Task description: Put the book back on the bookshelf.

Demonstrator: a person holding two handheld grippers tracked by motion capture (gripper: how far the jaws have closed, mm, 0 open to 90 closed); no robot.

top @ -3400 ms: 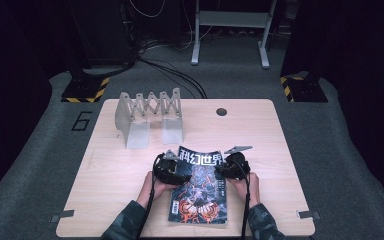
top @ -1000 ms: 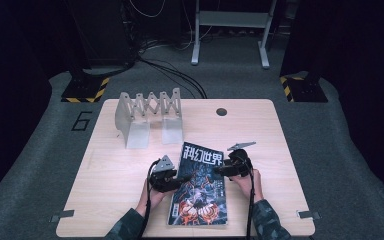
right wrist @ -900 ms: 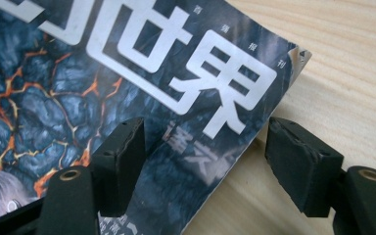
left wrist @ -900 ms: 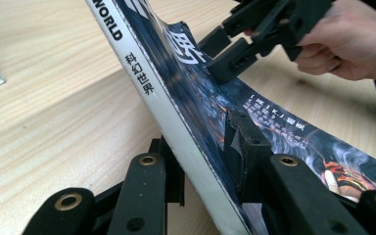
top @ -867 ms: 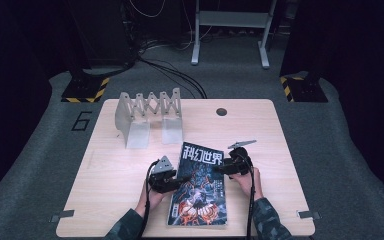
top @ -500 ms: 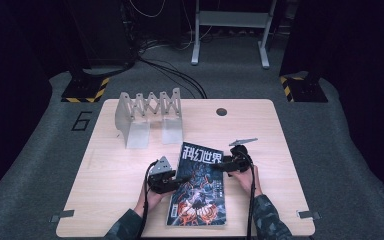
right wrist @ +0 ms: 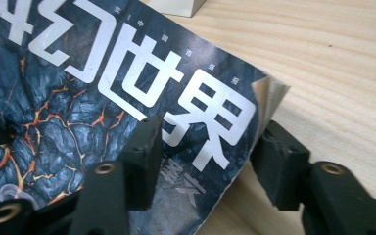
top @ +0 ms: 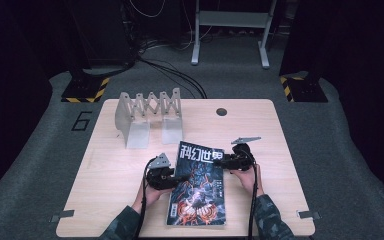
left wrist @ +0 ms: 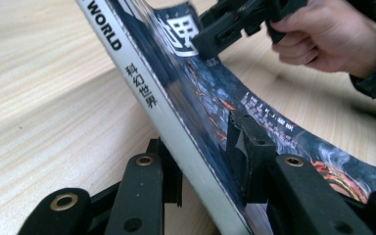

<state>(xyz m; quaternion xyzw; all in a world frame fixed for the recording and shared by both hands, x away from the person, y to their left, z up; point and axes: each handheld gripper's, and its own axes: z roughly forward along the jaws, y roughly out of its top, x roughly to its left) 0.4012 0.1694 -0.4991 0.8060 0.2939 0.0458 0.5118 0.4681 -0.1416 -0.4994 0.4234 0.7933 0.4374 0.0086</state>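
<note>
To lift the dark, glossy magazine [top: 198,187] off the pale wooden table [top: 110,165], the left gripper [left wrist: 203,166] is clamping its spine while the right gripper [right wrist: 205,142], jaws just closing, is straddling its open edge without yet pinching.

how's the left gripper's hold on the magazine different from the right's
The left gripper is clamped on the spine edge of the magazine, one jaw under and one on the cover. The right gripper straddles the top corner with a gap at one jaw; its jaws have just been closing. Both are hand-held with black jaws.
</note>
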